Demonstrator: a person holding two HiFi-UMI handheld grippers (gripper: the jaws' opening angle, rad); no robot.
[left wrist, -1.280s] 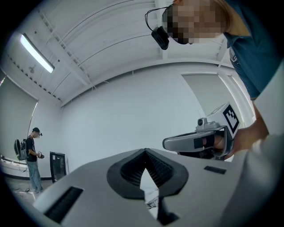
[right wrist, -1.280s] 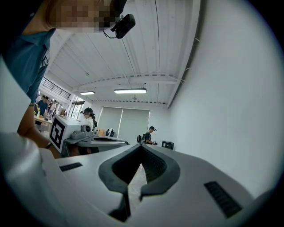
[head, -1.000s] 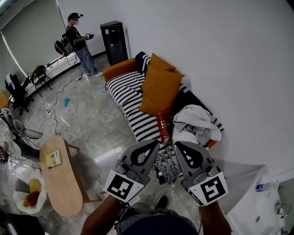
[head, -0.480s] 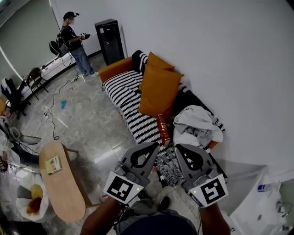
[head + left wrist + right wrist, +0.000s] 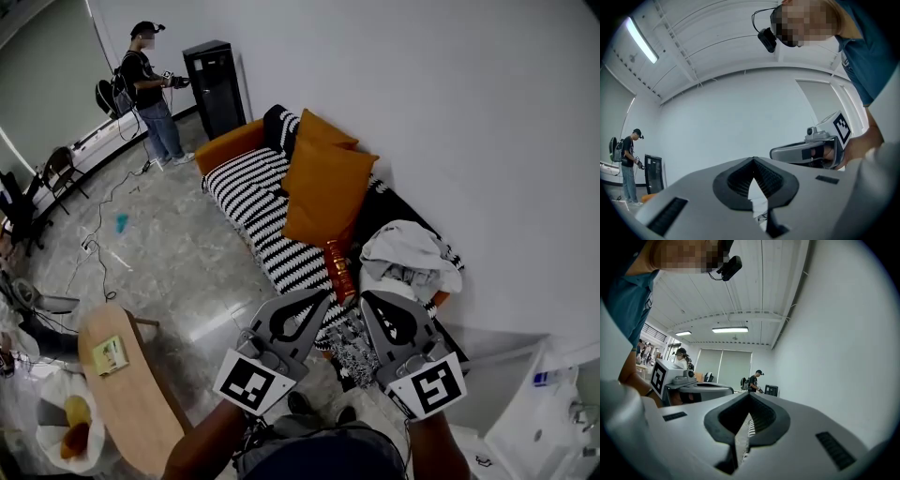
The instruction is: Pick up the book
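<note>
A red-brown book [image 5: 339,268] stands on edge on the black-and-white striped sofa [image 5: 253,192], between a big orange pillow [image 5: 326,192] and a heap of white clothes [image 5: 408,253]. Both grippers are held side by side just short of it, pointing level at the sofa. The left gripper [image 5: 320,298] is shut with nothing in it; in its own view the left gripper [image 5: 753,161] has its tips together. The right gripper [image 5: 369,300] is also shut and empty, as the right gripper [image 5: 749,397] shows in its own view.
A black-and-white patterned cloth [image 5: 347,342] hangs at the sofa's near end under the grippers. An oval wooden table [image 5: 122,394] with a small green booklet [image 5: 110,354] stands at the left. Another person [image 5: 150,89] stands far back by a black cabinet [image 5: 214,89]. A white wall [image 5: 487,141] runs along the right.
Both grippers have moved together toward the sofa, staying shut. The sofa and book now sit closer under their tips, and the wooden table has slid toward the lower left.
</note>
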